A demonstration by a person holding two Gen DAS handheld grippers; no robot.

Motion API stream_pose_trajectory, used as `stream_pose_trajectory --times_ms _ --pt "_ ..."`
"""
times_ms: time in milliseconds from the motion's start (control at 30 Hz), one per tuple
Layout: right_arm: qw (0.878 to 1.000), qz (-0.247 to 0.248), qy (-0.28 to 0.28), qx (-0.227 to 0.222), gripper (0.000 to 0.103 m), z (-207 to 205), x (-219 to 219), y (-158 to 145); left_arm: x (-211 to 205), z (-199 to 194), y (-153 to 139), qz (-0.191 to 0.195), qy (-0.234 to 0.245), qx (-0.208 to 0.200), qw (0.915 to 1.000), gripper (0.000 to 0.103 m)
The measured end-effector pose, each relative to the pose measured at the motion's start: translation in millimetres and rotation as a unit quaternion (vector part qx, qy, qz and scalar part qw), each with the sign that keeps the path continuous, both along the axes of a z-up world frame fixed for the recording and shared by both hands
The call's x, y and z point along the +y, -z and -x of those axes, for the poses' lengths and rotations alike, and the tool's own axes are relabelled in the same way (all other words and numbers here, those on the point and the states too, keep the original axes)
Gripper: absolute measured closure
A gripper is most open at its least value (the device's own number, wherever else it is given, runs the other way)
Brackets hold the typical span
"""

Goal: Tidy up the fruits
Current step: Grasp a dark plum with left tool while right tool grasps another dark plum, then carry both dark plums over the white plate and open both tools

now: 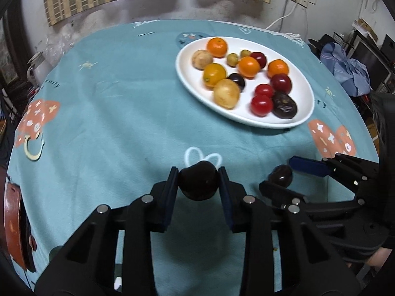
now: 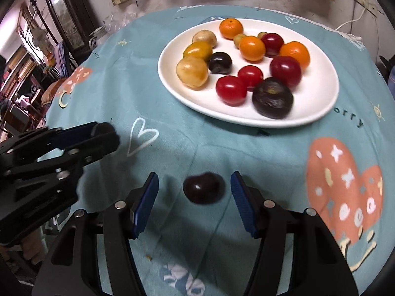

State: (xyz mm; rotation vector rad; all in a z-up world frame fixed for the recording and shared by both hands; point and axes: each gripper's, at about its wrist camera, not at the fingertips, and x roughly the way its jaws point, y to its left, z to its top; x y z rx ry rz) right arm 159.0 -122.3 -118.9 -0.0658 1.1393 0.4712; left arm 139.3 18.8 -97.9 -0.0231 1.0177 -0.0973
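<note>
The left wrist view shows the left gripper (image 1: 198,181) clamped on a dark round plum (image 1: 198,183), both blue pads pressing its sides above the teal patterned tablecloth (image 1: 111,98). The right wrist view hides that fruit behind the gripper's fingers. Further right, a second dark plum (image 2: 203,190) lies on the cloth between the spread jaws of the right gripper (image 2: 195,197), neither pad touching it. Beyond, near the table's far right, the white oval plate (image 2: 318,103) carries oranges, red tomatoes, yellowish fruits and dark plums.
</note>
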Motion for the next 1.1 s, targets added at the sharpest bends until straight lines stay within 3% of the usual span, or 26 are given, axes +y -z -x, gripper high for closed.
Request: stream_pose_trajectory --times_ms 267,400,833,967,1100 --pt "1.000 0.010 -0.003 -0.004 0.052 -1.7 -0.8 6.1 14.2 1.8 10.0 0.013 -0.017 0.011 0.9997 0.070" --pt "1.000 0.001 0.000 -0.003 0.068 -0.1 -7.1 5.2 17.2 4.3 17.4 0.030 -0.019 0.025 0.9991 0.070" --pt "1.000 -0.026 -0.003 0.003 0.070 26.7 -12.9 -8.1 29.5 21.4 27.2 0.065 -0.028 0.038 0.9967 0.070" --pt "1.000 -0.029 -0.004 -0.004 0.070 40.0 -18.6 -16.8 25.6 22.8 22.2 0.045 -0.028 0.040 0.9978 0.070" --pt "0.998 -0.040 0.012 -0.045 0.070 33.8 -32.2 -49.1 14.1 7.4 -5.6 0.027 -0.012 0.005 0.9995 0.070"
